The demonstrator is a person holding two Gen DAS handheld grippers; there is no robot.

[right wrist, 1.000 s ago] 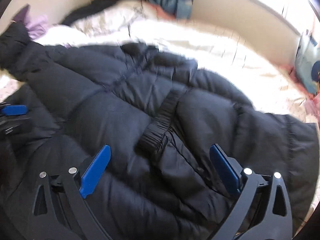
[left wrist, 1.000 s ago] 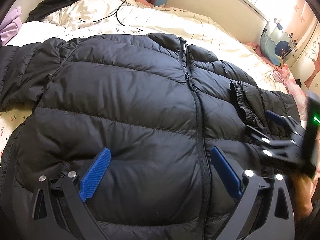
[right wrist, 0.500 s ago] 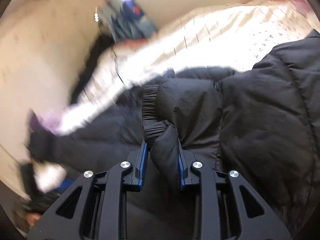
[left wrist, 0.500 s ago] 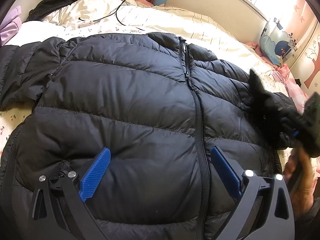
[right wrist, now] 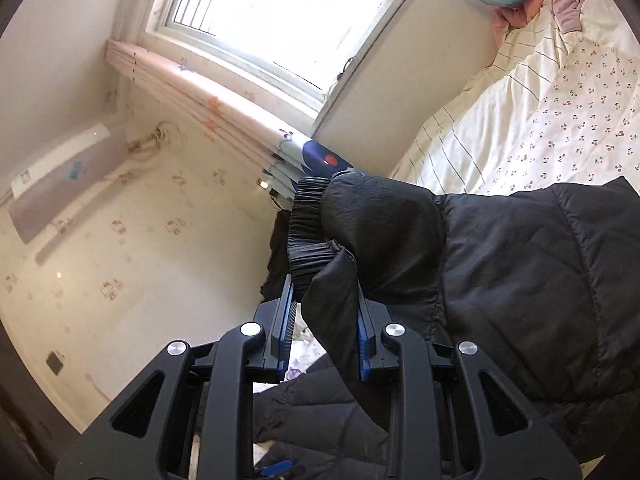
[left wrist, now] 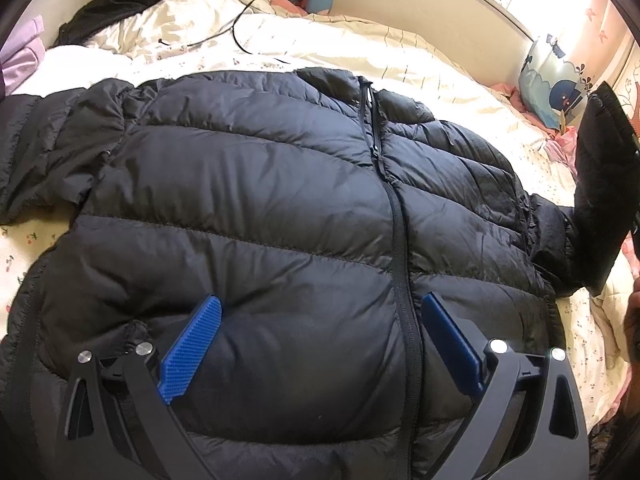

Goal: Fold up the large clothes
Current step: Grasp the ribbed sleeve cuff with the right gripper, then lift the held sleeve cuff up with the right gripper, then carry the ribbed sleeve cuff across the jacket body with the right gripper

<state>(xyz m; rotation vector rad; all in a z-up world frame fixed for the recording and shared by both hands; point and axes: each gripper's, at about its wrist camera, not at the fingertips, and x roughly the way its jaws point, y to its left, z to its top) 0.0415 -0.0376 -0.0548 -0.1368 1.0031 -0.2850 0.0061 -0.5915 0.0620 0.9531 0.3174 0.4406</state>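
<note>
The left gripper [left wrist: 320, 340] hovers spread wide over the black puffer jacket [left wrist: 260, 240] lying flat on the bed [left wrist: 460, 92]; the right gripper [right wrist: 326, 316] clamps the lifted sleeve [right wrist: 360, 232], the right hand hidden

Jacket [left wrist: 260, 208] hem cut off by bottom edge; left sleeve [left wrist: 24, 152] cut off by left edge.

the black quilted puffer jacket [left wrist: 260, 208] lies flat on the cream cherry-print quilt [left wrist: 440, 88], its elastic-cuffed sleeve [right wrist: 360, 232] raised at right, a black cable [left wrist: 240, 12] behind, probably on the bedding.
</note>
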